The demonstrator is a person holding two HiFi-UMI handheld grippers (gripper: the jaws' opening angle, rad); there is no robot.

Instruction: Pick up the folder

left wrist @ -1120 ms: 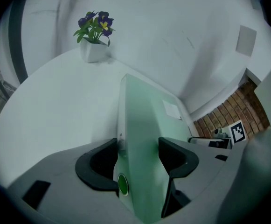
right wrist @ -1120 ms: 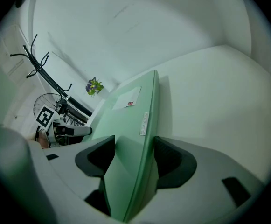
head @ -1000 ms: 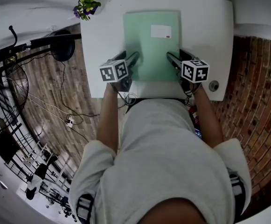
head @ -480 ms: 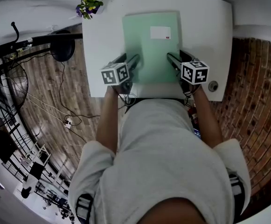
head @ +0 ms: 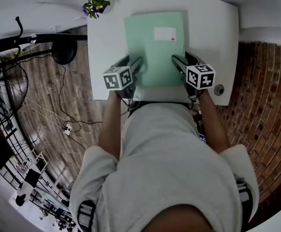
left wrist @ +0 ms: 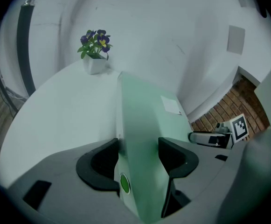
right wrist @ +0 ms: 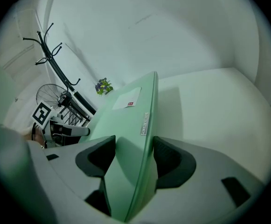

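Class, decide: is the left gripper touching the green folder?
Touching. In the left gripper view, the left gripper has both jaws closed on the folder at its near edge, with no gap on either side.

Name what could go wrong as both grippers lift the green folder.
1. The left gripper and right gripper pinch the folder only near its close edge, so its far end may sag or slip free.
2. Uneven lifting could twist it or let it fall open.
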